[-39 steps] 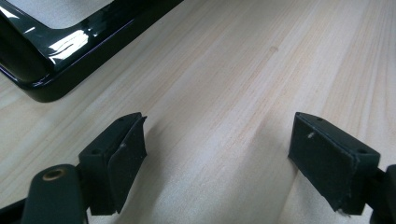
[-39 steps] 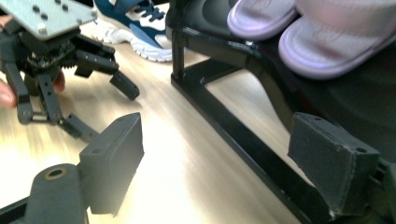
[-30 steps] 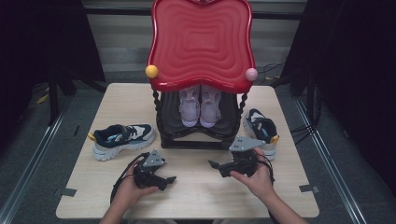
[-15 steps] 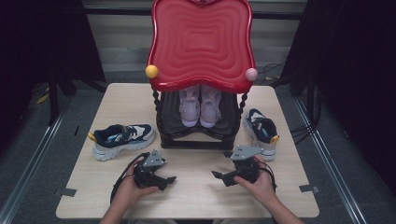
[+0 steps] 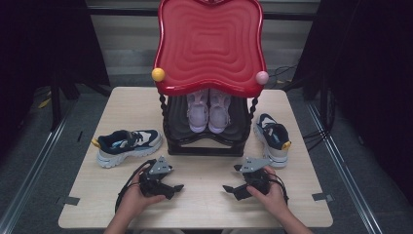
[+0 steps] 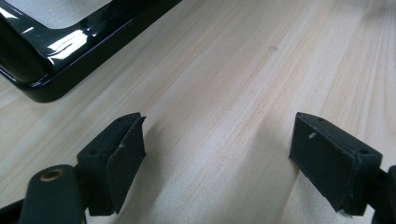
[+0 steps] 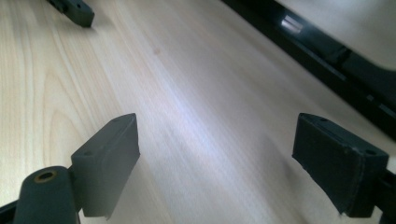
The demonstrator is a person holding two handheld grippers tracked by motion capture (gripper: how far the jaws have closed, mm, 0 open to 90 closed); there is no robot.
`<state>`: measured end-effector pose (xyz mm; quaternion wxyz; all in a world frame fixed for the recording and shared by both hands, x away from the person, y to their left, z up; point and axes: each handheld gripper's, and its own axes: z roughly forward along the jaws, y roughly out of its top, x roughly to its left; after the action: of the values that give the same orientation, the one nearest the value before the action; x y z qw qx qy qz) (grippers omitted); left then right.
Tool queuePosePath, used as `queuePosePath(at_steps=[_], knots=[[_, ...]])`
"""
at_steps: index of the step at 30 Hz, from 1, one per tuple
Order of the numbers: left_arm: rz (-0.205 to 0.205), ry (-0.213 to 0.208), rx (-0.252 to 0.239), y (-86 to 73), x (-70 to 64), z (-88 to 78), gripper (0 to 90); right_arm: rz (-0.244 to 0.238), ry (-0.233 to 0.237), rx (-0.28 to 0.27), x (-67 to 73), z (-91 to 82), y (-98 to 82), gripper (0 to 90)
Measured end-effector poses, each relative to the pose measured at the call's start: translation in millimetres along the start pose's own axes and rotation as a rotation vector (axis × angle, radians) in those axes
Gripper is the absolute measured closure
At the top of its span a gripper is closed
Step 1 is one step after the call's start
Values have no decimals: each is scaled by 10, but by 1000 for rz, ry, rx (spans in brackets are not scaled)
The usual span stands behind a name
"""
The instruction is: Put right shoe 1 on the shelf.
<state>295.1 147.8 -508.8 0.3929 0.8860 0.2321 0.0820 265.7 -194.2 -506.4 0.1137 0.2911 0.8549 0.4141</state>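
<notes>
My left gripper (image 5: 174, 183) lies low over the wooden table (image 5: 204, 204), held by a hand and pointing right. In the left gripper view my left gripper (image 6: 217, 154) has its jaws wide apart over bare wood, so it is open with nothing between them. My right gripper (image 5: 232, 178) faces it from the right, also low over the table. In the right gripper view my right gripper (image 7: 215, 158) is open and empty. A navy and white sneaker (image 5: 127, 145) lies left of the rack, and its mate (image 5: 272, 139) lies on the right.
A black shoe rack (image 5: 204, 146) with a wavy red top (image 5: 209, 44) stands mid-table, with a pair of pale pink sneakers (image 5: 208, 111) on its lower shelf. Its glossy base (image 6: 56, 51) shows ahead of the left jaws, and the base (image 7: 336, 51) again beside the right jaws.
The right hand has sunk toward the table and come slightly nearer the front edge. The left hand and the shoes have stayed put.
</notes>
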Motion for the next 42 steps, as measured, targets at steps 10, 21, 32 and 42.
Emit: queuePosePath(at_steps=[10,21,32,42], knots=[[6,-4,7,2,-3,1,152,-28,29,66,15,32,-22,137],[10,1,15,-3,-4,-11,151,-45,31,75,29,43,-20,128],[2,17,63,26,15,-54,159,-44,34,77,30,43,-20,125],[27,-15,178,126,46,-179,164,-42,34,77,31,42,-20,125]])
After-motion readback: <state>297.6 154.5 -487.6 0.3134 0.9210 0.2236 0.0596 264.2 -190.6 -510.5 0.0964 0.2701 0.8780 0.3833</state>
